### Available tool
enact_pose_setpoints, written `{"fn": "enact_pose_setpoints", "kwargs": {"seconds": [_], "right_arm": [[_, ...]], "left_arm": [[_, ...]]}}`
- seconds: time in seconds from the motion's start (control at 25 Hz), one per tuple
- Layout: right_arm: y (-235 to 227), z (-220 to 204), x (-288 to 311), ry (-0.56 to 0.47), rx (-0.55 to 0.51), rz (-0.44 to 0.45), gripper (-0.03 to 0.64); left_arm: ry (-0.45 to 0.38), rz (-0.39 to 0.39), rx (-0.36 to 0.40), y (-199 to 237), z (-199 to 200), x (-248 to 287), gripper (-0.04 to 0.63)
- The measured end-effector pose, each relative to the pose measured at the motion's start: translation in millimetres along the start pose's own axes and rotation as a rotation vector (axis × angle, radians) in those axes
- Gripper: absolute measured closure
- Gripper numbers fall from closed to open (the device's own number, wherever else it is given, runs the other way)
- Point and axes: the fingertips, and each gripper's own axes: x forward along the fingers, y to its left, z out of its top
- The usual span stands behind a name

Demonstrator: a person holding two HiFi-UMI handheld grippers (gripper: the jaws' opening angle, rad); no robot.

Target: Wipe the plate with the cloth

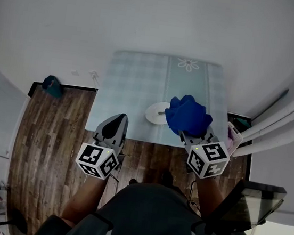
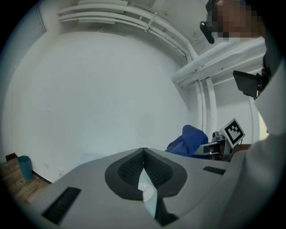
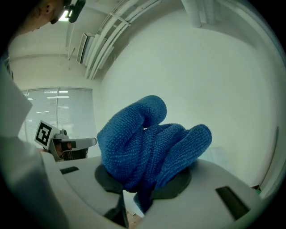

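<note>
Plate (image 1: 156,113): where is it on the table (image 1: 135,86)?

– Near the table's front edge, right of centre. It is round and white, with a small dark thing on it that is too small to make out. Its right side is hidden behind the cloth (image 1: 187,114).

What is the cloth like?

– Blue, nubbly microfibre bunched into fat folds. The right gripper (image 1: 186,134) clamps its lower end between both jaws (the right gripper view fills with the bundle (image 3: 152,147) puffing out above them). It is held over the table's front right part.

And the left gripper (image 1: 115,123)?

– It is over the table's front edge, left of the plate and apart from it. Its ribbed dark pads (image 2: 129,170) meet at the tips with nothing between them.

What else is around the table?

– A pale checked tablecloth with a flower print at the far end covers it. Dark wooden floor (image 1: 54,129) runs to its left, where a teal object (image 1: 52,85) stands by the wall. White pipes (image 1: 292,117) slant past its right side.

How are the arms placed?

– Both forearms reach forward from the torso, with the grippers pointing at the table.
</note>
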Motion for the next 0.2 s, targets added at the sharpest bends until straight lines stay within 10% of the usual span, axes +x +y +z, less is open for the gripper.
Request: {"fn": "enact_pose_setpoints", "kwargs": {"seconds": [0.2], "right_arm": [[-6.2,-0.3,0.6,-0.001,0.005,-0.014,0.500]], "left_arm": [[-0.012,-0.004,0.013,-2.9,2.3,2.7,0.586]]}}
